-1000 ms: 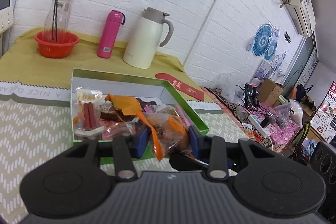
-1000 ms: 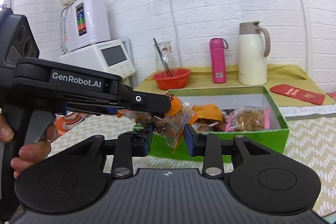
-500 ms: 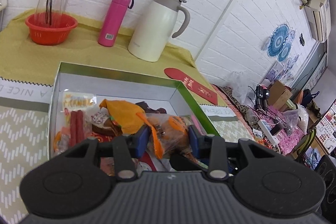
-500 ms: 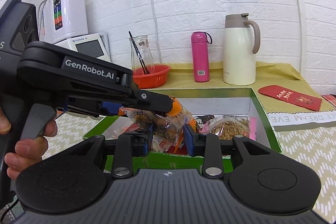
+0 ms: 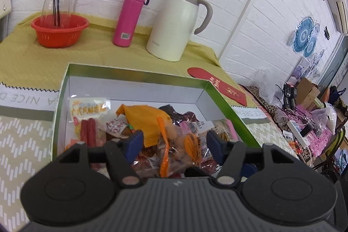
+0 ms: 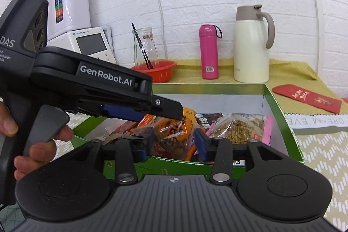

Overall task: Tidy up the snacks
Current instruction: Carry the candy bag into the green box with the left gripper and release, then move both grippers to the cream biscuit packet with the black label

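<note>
A green box point(image 5: 226, 101) with a white inside holds several snack packets: red sausages point(image 5: 88, 131), an orange packet point(image 5: 143, 119), a cracker pack point(image 6: 239, 127). A clear bag with orange print point(image 5: 178, 149) hangs over the box. My left gripper point(image 5: 174, 145) has its blue pads wide around the bag, open. In the right wrist view the left gripper point(image 6: 174, 111) reaches in from the left above the bag point(image 6: 174, 136). My right gripper point(image 6: 174, 141) is shut on the bag above the box's near wall point(image 6: 184, 166).
At the back stand a red basket point(image 5: 59, 30) with a glass carafe, a pink bottle point(image 5: 129, 16) and a white jug point(image 5: 176, 23) on a yellow cloth. A red envelope point(image 5: 217, 85) lies right of the box. White appliances point(image 6: 87, 45) stand at the left.
Both grippers moved forward over the box with the bag. The left gripper's pads opened and stand apart from the bag. The right gripper stays shut on it.
</note>
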